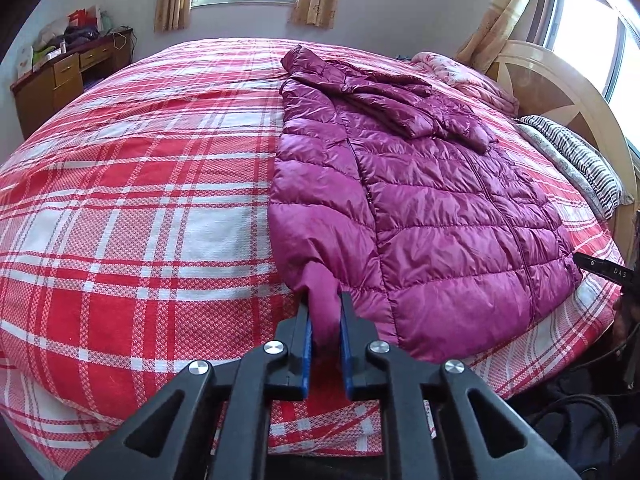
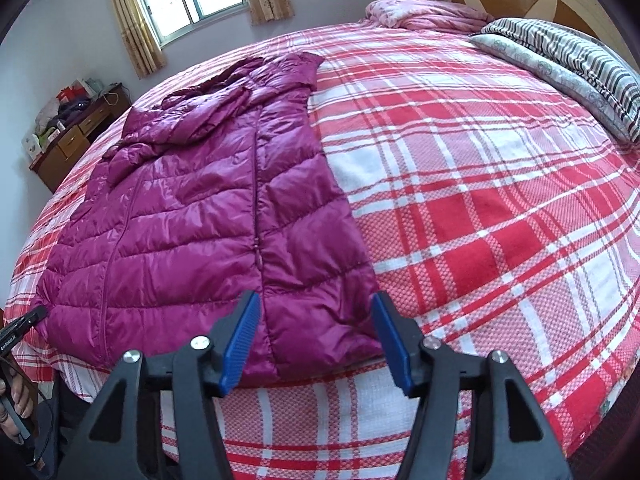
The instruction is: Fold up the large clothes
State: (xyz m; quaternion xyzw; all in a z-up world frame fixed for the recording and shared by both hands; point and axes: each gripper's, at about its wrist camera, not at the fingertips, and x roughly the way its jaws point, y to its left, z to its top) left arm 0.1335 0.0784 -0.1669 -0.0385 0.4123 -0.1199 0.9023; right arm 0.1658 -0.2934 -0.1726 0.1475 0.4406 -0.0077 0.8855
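A magenta quilted puffer jacket [image 1: 420, 200] lies flat on the bed, hem toward me, with its sleeves folded across the chest. My left gripper [image 1: 325, 312] is shut on the hem's left corner, and a pinch of fabric stands up between the blue pads. In the right wrist view the jacket [image 2: 192, 216] fills the left half. My right gripper [image 2: 316, 312] straddles the hem's right corner with its jaws half apart. The fabric there lies flat and unbunched between the pads. One finger of the right gripper [image 1: 600, 268] shows at that corner in the left wrist view.
The bed carries a red and white plaid cover [image 1: 140, 200]. Striped pillows [image 2: 580, 76] and a pink quilt [image 2: 420, 14] lie by the wooden headboard [image 1: 560, 92]. A cluttered wooden desk [image 1: 64, 76] stands in the far corner. A person's hand [image 2: 16, 396] is at the lower left.
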